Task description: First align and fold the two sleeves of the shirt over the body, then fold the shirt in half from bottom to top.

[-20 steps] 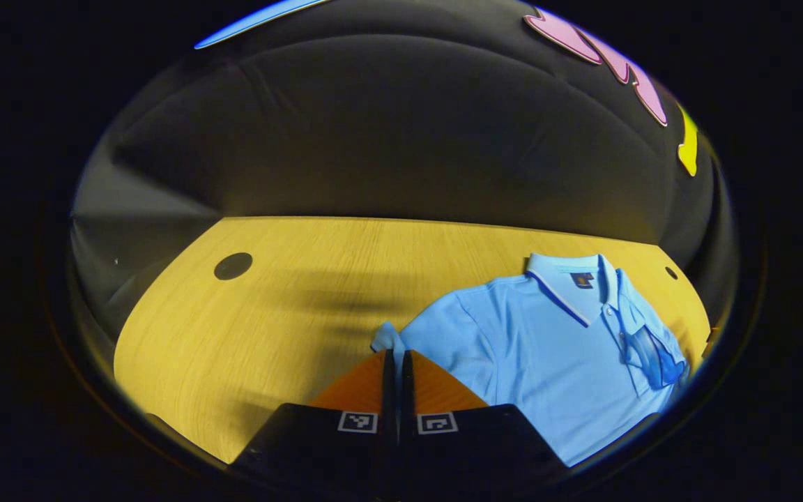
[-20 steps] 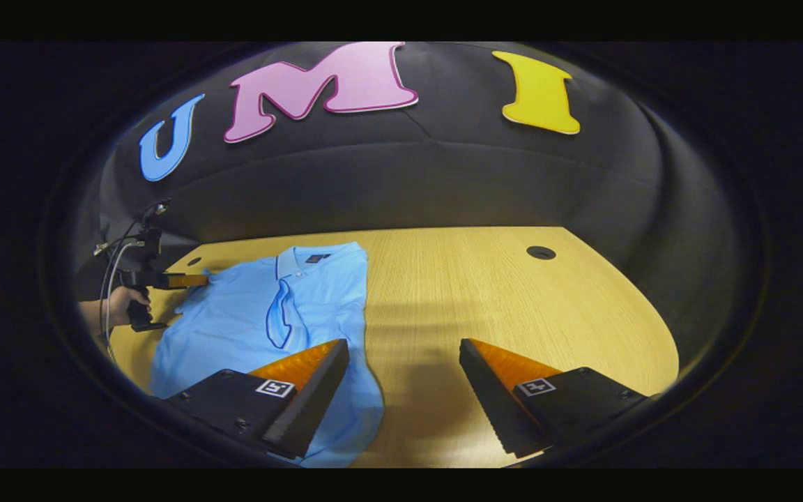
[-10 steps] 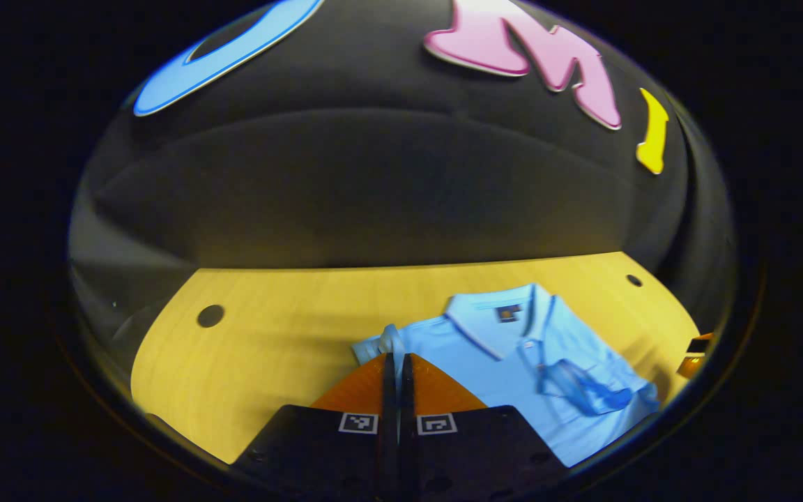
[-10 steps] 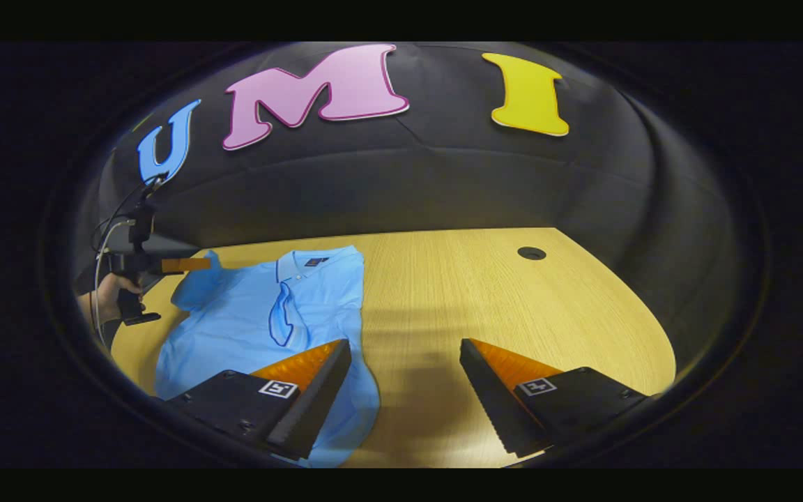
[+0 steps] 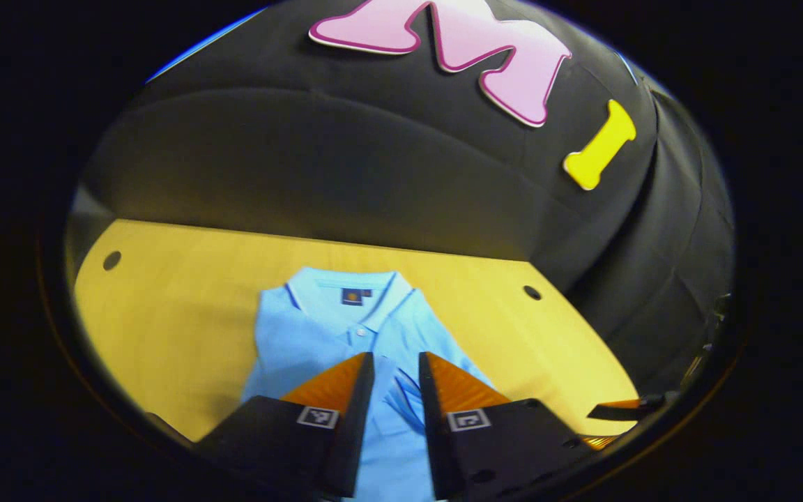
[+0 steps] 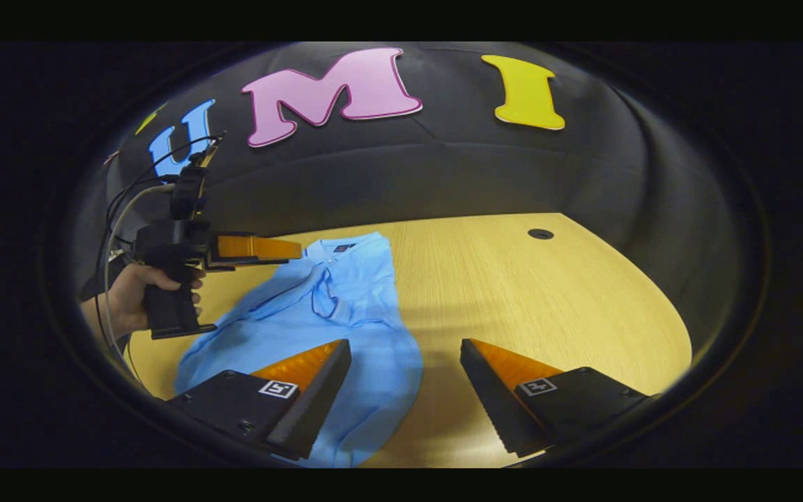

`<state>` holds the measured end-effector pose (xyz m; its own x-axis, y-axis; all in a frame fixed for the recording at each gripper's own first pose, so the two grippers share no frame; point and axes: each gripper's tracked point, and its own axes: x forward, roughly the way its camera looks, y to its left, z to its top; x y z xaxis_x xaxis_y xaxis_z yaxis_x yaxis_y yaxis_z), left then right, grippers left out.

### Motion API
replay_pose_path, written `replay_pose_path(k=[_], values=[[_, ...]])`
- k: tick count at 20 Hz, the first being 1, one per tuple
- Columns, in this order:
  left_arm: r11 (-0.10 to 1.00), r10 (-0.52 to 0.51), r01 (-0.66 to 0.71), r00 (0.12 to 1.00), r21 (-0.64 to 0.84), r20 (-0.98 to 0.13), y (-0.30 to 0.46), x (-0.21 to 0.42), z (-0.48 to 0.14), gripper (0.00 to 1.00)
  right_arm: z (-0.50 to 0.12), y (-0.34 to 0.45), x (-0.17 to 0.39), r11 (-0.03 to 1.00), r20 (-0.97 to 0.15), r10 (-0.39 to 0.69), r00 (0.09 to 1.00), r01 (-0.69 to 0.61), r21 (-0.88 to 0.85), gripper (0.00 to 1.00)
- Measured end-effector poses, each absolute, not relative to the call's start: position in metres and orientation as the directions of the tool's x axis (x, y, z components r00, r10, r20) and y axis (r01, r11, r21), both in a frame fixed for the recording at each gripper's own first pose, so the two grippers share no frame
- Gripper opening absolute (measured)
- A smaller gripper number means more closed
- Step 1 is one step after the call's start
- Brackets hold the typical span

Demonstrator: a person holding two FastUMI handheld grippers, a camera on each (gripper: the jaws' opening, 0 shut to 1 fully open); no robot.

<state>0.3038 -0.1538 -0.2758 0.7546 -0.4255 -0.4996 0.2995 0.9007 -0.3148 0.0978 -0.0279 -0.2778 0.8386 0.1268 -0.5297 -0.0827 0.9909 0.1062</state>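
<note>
A light blue polo shirt lies flat on the wooden table, collar toward the wall. Both sleeves are folded in over the body, their dark-trimmed cuffs meeting near the middle. My left gripper hovers above the chest, open by a narrow gap, with the cuffs showing between its fingers and nothing held. In the right gripper view the shirt spreads to the left. The left gripper hangs over its collar end, held by a hand. My right gripper stands wide open at the shirt's right edge.
Round cable holes dot the table: one far left, one right of the collar, one at the back. Bare wood stretches right of the shirt. The booth wall rises behind the table's far edge.
My left gripper, shut on the left sleeve before, swung rightward over the shirt's body, laid the sleeve down and opened. The right gripper stayed wide open, barely moving.
</note>
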Motion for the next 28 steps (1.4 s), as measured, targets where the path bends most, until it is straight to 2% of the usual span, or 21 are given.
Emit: replay_pose_path(k=[3, 5, 6, 11, 14, 20, 23, 28], values=[[0.897, -0.434, 0.318, 0.761, -0.306, -0.482, -0.146, 0.265, -0.262, 0.66, -0.272, -0.021, 0.070, 0.992, -0.532, 0.120, 0.838, -0.079, 0.100, 0.98], [0.913, -0.403, 0.308, 0.785, -0.267, -0.471, -0.129, 0.235, -0.249, 0.93, -0.267, -0.015, 0.050, 0.992, -0.535, 0.116, 0.837, -0.073, 0.101, 0.98], [0.924, -0.380, 0.301, 0.801, -0.237, -0.462, -0.118, 0.219, -0.243, 0.96, -0.265, -0.012, 0.039, 0.992, -0.540, 0.115, 0.834, -0.068, 0.106, 0.98], [0.959, -0.281, 0.259, 0.841, -0.112, -0.463, -0.066, 0.121, -0.221, 0.97, -0.256, 0.003, -0.018, 0.991, -0.560, 0.115, 0.821, -0.056, 0.121, 0.98], [0.968, -0.249, 0.223, 0.837, -0.113, -0.487, -0.049, 0.063, -0.227, 0.97, -0.257, 0.012, -0.047, 0.990, -0.568, 0.122, 0.814, -0.057, 0.130, 0.98], [0.976, -0.190, 0.215, 0.781, -0.030, -0.595, -0.040, -0.034, -0.296, 0.97, -0.288, 0.021, -0.090, 0.993, -0.611, 0.112, 0.784, -0.066, 0.098, 0.98], [0.985, -0.155, 0.163, 0.735, -0.049, -0.661, -0.041, -0.057, -0.332, 0.97, -0.308, 0.022, -0.092, 0.994, -0.616, 0.094, 0.782, -0.041, 0.099, 0.98], [0.997, -0.075, 0.058, 0.687, -0.048, -0.723, -0.027, -0.053, -0.366, 0.98, -0.343, 0.032, -0.089, 0.994, -0.675, 0.094, 0.732, -0.032, 0.103, 0.98]])
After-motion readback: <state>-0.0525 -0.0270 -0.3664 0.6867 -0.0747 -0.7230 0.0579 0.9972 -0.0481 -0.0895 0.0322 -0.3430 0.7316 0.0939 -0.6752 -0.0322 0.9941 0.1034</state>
